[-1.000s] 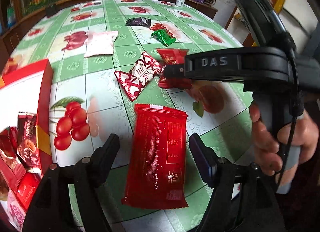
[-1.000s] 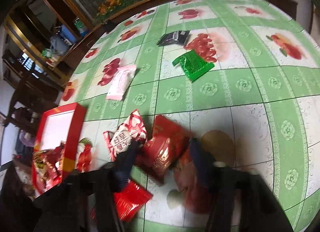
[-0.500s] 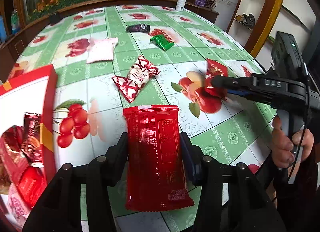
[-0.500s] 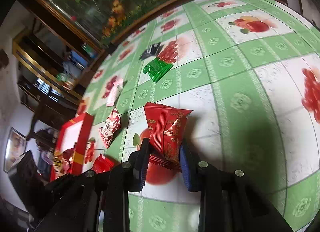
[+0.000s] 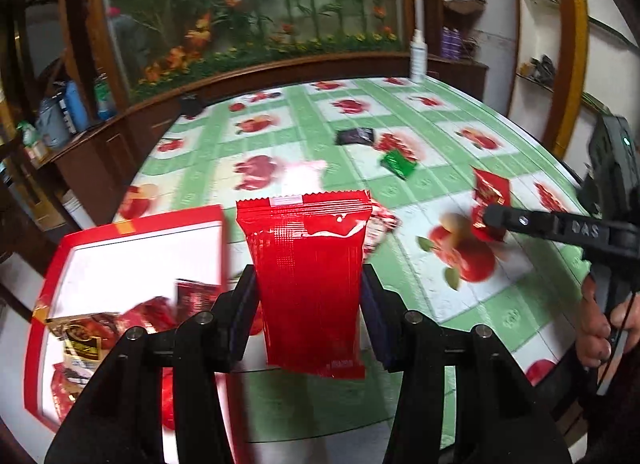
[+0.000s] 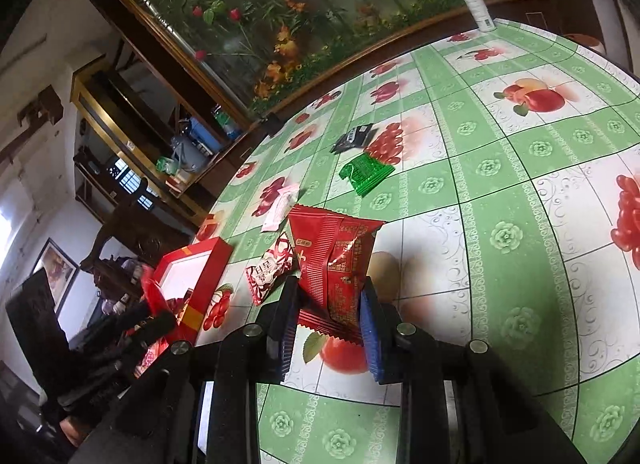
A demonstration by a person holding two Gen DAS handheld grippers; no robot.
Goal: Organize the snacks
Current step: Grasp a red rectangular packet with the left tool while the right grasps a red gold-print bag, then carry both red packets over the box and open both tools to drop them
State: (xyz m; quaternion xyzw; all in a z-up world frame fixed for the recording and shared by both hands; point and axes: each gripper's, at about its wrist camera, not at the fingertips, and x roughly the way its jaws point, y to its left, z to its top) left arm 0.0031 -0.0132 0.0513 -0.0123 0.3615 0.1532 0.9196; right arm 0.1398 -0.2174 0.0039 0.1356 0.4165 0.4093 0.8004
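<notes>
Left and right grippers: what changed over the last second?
The left gripper closed on the long red packet and lifted it toward the red box. The right gripper grabbed a smaller red packet and raised it. Green, black and pink packets stayed put.

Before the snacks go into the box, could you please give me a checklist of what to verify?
1. Left tongs shut on long red pack: ok.
2. Right tongs shut on small red pack: ok.
3. Both packs lifted off the table: ok.
4. Red box open, with bare floor at its far end: ok.
5. Left pack over the box: not ok, beside it.
</notes>
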